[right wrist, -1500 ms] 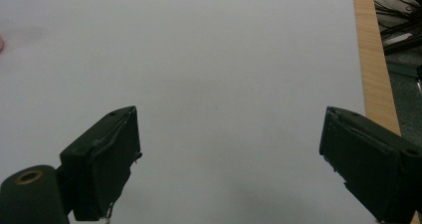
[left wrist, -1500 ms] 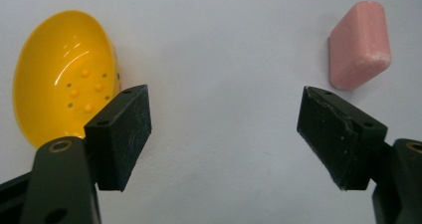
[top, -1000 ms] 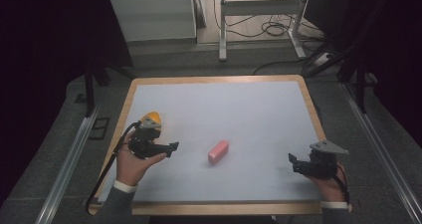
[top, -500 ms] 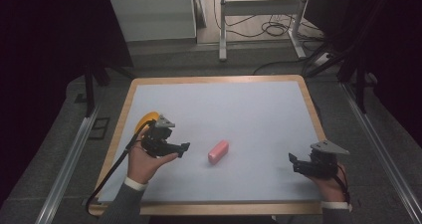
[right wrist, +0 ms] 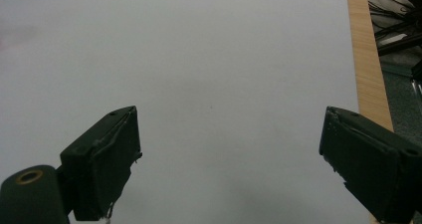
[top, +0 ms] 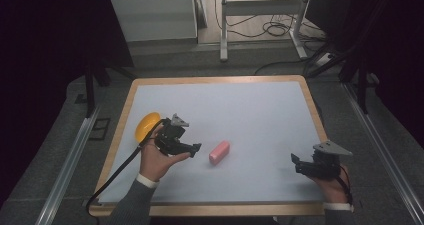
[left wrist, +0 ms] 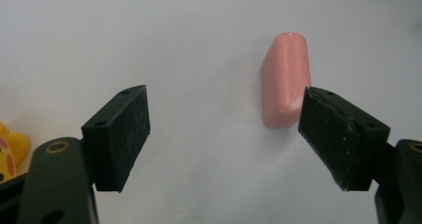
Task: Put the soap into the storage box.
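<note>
1. Table [top: 250,110]: pale blue-white top, wood rim; no containers on it, just loose items.
2. Right gripper [top: 296,163]: near right front edge, jaws wide apart, nothing between them, well apart from the block.
3. Left gripper [top: 192,148]: jaws spread, empty, aimed at the pink block.
4. Yellow toy [top: 146,125]: just behind left gripper, near left rim.
5. Pink block [top: 219,152]: lying flat mid-table, just beside left gripper's tips, not touching.
</note>
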Tool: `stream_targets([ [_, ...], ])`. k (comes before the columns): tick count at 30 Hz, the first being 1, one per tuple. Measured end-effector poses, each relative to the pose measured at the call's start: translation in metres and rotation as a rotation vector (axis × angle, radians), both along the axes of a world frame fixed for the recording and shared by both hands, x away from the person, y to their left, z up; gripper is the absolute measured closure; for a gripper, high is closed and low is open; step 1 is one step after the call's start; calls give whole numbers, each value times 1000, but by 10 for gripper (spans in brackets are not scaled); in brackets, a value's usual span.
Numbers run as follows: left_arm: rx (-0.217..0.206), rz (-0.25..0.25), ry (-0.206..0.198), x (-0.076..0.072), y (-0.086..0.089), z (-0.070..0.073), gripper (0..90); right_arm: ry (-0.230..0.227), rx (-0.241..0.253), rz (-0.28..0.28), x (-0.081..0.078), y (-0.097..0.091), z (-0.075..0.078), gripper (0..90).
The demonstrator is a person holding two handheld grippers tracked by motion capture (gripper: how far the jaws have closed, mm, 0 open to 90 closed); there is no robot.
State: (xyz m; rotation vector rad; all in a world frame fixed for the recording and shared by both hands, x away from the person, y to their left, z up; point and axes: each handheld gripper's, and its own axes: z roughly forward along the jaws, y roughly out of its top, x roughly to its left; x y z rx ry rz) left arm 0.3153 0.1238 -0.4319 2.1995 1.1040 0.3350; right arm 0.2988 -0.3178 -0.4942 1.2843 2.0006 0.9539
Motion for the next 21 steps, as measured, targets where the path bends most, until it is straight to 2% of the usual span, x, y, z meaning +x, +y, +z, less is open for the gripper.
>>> stream_targets([
  [12,3,-27,27,3,-14,-8,208,0,-3,0,0,-1,0,90],
  [14,23,-32,24,3,-17,-7,207,1,-3,-1,0,-1,0,90],
  [17,28,-48,15,2,-23,-4,207,1,-3,-1,0,-1,-1,90],
  [19,16,-62,20,3,-26,-3,206,1,-3,-1,0,-1,-1,90],
  [21,35,-59,20,3,-29,-4,206,2,-3,0,0,-1,-1,90],
])
